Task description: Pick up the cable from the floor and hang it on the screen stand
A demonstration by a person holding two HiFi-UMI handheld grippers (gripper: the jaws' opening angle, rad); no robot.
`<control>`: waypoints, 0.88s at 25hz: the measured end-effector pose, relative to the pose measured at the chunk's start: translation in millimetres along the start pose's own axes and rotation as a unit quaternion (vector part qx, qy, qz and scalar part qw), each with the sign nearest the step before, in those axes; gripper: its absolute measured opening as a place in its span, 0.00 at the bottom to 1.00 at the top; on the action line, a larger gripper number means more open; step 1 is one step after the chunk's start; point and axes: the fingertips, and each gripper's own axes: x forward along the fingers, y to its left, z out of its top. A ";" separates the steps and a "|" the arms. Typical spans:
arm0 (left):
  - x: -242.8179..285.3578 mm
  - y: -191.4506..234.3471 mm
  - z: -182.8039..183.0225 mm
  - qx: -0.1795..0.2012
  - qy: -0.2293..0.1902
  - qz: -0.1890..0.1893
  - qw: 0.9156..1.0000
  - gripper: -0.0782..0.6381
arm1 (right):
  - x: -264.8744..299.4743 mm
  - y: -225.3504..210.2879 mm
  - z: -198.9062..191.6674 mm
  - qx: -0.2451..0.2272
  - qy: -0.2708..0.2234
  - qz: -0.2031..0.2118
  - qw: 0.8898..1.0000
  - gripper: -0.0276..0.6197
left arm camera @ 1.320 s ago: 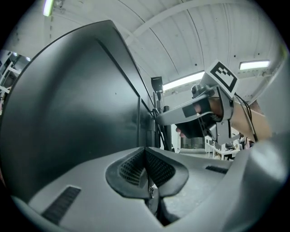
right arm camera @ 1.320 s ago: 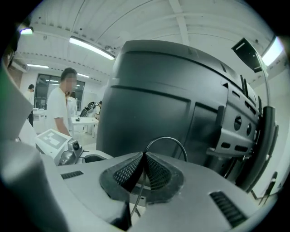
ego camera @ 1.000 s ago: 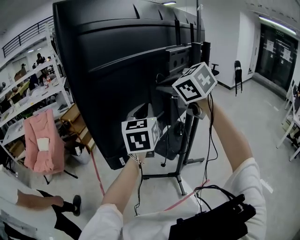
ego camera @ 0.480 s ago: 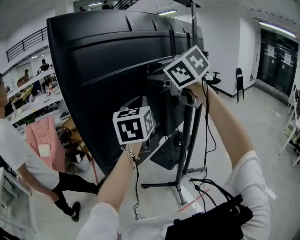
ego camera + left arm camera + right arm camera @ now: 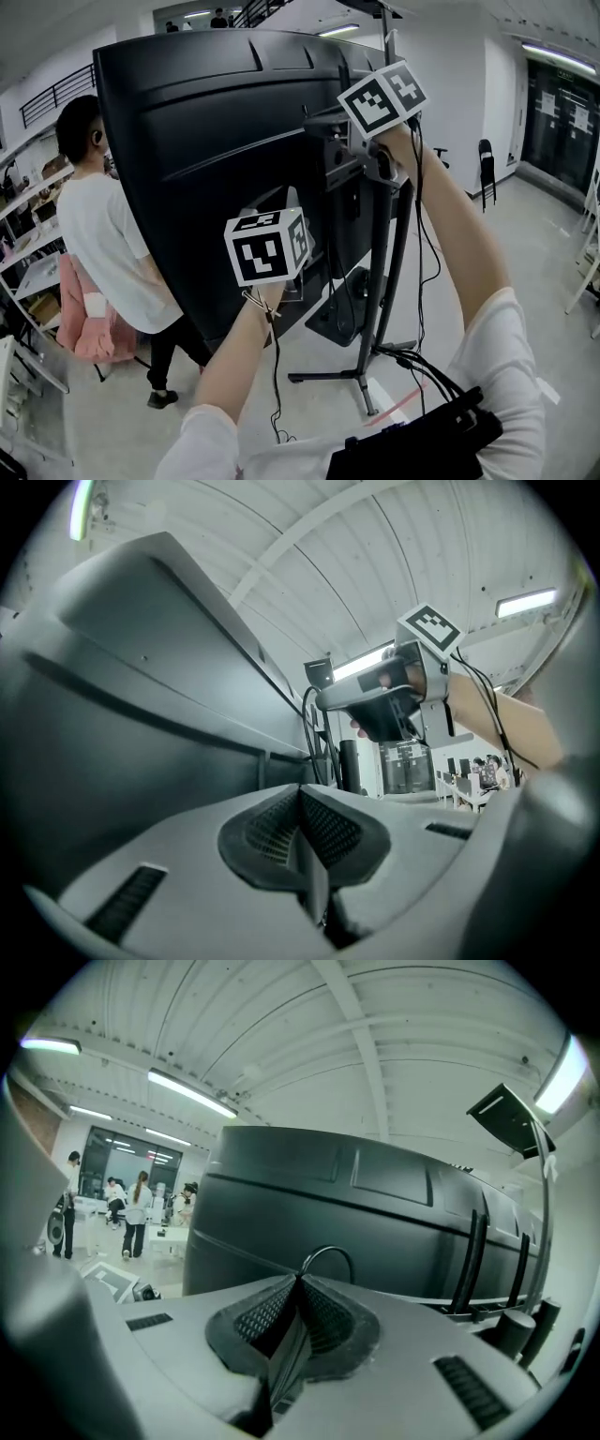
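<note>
The big black screen (image 5: 206, 150) shows its back, mounted on a black stand post (image 5: 380, 281). My right gripper (image 5: 298, 1279) is shut on a thin black cable (image 5: 328, 1252) that loops out from between its pads. Its marker cube (image 5: 380, 94) is high up by the mount bracket (image 5: 328, 141) at the top of the stand. More of the cable (image 5: 418, 244) hangs down along my right arm. My left gripper (image 5: 300, 789) is shut with nothing seen between its pads. Its cube (image 5: 267, 246) is lower, close to the screen's back. The left gripper view looks up at the right gripper (image 5: 389, 691).
A person in a white shirt (image 5: 103, 234) stands left of the screen beside a chair draped in pink cloth (image 5: 80, 323). The stand's feet (image 5: 361, 380) spread on the floor beneath. Black cables and a black pack (image 5: 422, 441) hang at my chest.
My right gripper has risen with the cable toward the top of the stand. The left gripper has stayed about level. A person has walked in at the left.
</note>
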 end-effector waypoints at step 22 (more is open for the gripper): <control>31.7 -59.3 -31.0 0.012 0.031 -0.058 0.998 0.12 | -52.9 -77.0 -65.4 0.050 -0.035 -0.078 0.995 0.09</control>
